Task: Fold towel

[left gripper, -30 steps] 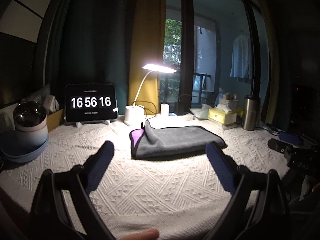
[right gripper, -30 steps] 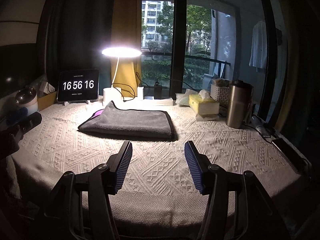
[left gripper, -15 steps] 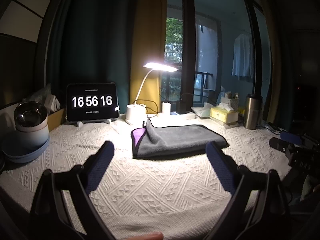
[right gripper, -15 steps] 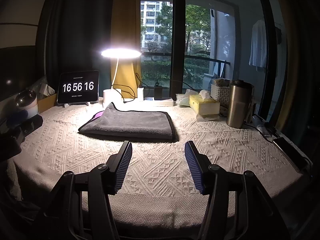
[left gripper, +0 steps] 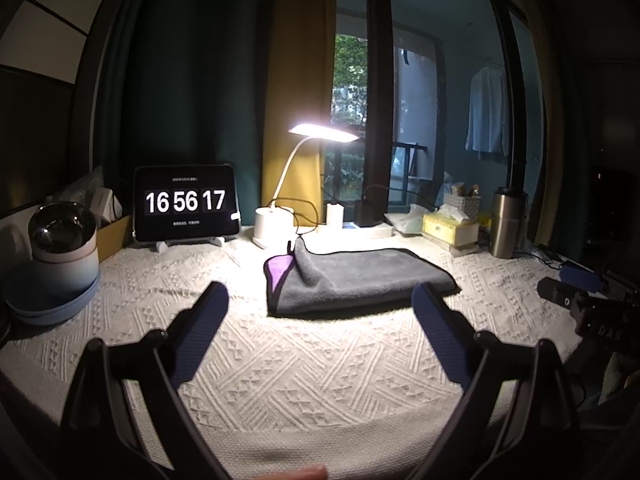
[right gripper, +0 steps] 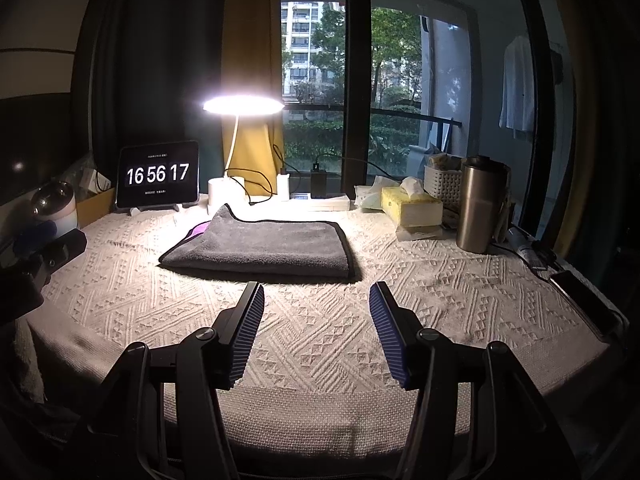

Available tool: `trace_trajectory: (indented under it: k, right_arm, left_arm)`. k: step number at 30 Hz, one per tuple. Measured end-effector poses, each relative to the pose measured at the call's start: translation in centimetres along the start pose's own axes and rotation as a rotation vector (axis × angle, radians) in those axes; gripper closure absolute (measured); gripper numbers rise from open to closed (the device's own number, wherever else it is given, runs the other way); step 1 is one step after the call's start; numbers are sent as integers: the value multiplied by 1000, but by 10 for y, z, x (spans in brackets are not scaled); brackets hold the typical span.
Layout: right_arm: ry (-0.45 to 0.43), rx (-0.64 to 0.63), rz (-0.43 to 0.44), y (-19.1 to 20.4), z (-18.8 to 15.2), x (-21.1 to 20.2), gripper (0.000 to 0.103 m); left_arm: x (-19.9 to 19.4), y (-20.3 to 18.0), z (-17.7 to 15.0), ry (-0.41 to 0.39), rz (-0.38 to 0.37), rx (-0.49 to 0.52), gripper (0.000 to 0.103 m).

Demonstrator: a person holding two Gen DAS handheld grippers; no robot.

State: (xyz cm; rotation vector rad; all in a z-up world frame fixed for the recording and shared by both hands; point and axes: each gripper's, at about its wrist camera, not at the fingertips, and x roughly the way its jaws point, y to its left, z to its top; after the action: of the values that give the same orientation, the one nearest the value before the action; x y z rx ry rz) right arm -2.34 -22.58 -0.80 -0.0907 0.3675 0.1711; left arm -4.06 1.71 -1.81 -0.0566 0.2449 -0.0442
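A grey towel [left gripper: 356, 276] with a purple underside lies folded on the white woven tablecloth, under the lamp; its far left corner sticks up. It also shows in the right wrist view [right gripper: 264, 248]. My left gripper [left gripper: 320, 300] is open and empty, held above the cloth just short of the towel's near edge. My right gripper [right gripper: 316, 296] is open and empty, also a little short of the towel's near edge. The left gripper's body shows at the left edge of the right wrist view [right gripper: 44, 252], and the right gripper's at the right edge of the left wrist view [left gripper: 592, 308].
A lit desk lamp [right gripper: 240, 106], a tablet clock [right gripper: 158, 178], a tissue box [right gripper: 412, 206] and a steel tumbler [right gripper: 480, 204] line the table's back. A round bowl-like device [left gripper: 60, 248] stands at the left. A phone [right gripper: 580, 296] lies at the right edge.
Both grippers stay open and have hardly moved; both views have drifted slightly. The towel lies as before. The clock has gone from 16:56:16 to 16:56:17.
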Motion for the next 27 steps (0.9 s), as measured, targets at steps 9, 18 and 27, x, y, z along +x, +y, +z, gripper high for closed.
trace_trajectory:
  k: [9, 18, 27]
  right_arm:
    - [-4, 0, -1, 0, 0, 0, 45]
    - [-11, 2, 6, 1, 1, 2, 45]
    - [-10, 1, 9, 1, 1, 3, 45]
  left_arm:
    - [0, 1, 0, 1, 7, -2, 9]
    - [1, 2, 0, 6, 12, -2, 9]
    - [2, 4, -1, 9, 11, -7, 9]
